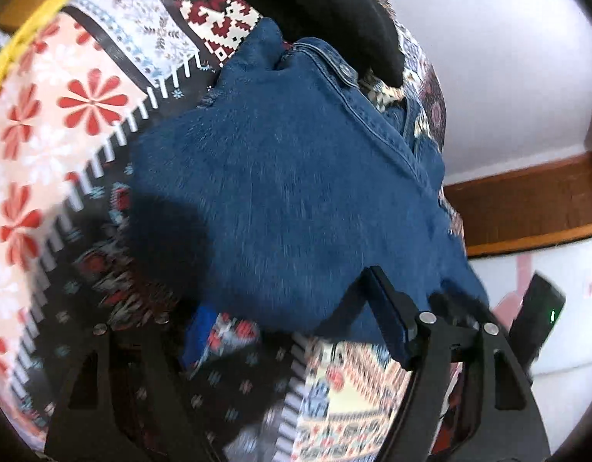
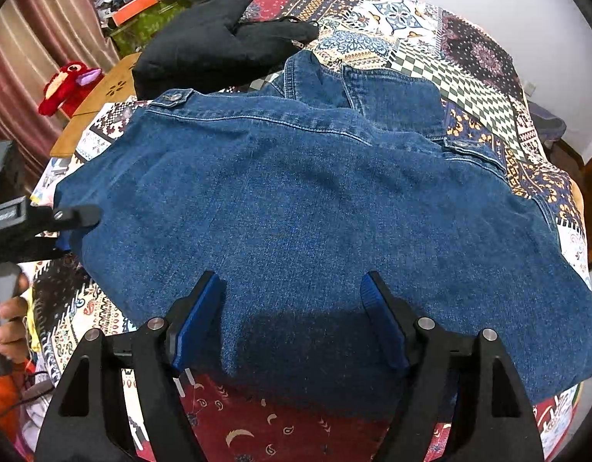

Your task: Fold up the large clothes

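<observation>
My left gripper (image 1: 292,319) stands with its jaws wide at the left edge of the denim jacket (image 2: 315,208), gripping nothing. The jacket lies spread on a patchwork bedspread (image 2: 469,77). My right gripper (image 2: 292,319) stands wide over its near hem, holding nothing.

Both grippers, left gripper (image 1: 296,331) and right gripper (image 2: 292,323), have black angular frames, round silver screws and ribbed blue pads (image 2: 384,327)
</observation>
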Available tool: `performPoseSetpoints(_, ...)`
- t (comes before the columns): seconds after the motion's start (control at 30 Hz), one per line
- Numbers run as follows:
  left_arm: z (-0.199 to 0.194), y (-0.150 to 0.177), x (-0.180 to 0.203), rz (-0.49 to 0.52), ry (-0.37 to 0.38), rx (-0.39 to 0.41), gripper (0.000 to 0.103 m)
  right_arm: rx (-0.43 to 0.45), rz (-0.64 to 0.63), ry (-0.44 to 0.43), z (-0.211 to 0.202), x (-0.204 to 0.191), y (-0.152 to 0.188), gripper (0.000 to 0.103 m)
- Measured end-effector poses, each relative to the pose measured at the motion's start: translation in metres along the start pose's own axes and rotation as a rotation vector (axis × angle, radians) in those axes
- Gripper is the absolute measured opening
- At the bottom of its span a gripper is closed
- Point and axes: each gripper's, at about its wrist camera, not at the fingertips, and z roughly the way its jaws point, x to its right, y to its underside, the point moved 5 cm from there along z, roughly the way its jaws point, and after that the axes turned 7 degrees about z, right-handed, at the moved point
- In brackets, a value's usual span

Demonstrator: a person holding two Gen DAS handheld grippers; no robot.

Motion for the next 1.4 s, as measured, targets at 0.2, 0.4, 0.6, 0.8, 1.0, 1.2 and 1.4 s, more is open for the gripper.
performPoseSetpoints(0.2,0.014,-0.018,-0.001,-0.104,0.015,0.083,0.073,0.001,0.033,-0.012,-0.002,-0.001,-0.01,0.072)
performPoseSetpoints(0.4,-0.003,-0.028,0.003,-0.076,-0.088,0.182,0.028,0.015,0.055,-0.021,-0.006,-0.009,-0.019,0.072)
performPoseSetpoints(0.6,-0.055,-0.035,0.044,0.038,-0.107,0.328,0.021,-0.078,0.012,-0.079,0.019,-0.039,-0.01,0.073)
performPoseSetpoints(0.8,-0.112,-0.03,0.107,0.257,-0.199,0.474,0.021,-0.101,-0.023,-0.188,0.027,-0.073,-0.011,0.073)
performPoseSetpoints(1.0,-0.115,-0.025,0.179,0.469,-0.229,0.497,0.021,-0.048,0.047,-0.262,-0.007,-0.033,-0.018,0.073)
performPoseSetpoints(1.2,-0.065,-0.016,0.263,0.653,-0.187,0.446,0.021,0.155,0.196,-0.094,-0.075,0.07,-0.012,0.073)
performPoseSetpoints(1.4,0.032,0.014,0.324,0.783,-0.096,0.266,0.021,0.219,0.378,0.08,-0.12,0.169,0.022,0.073)
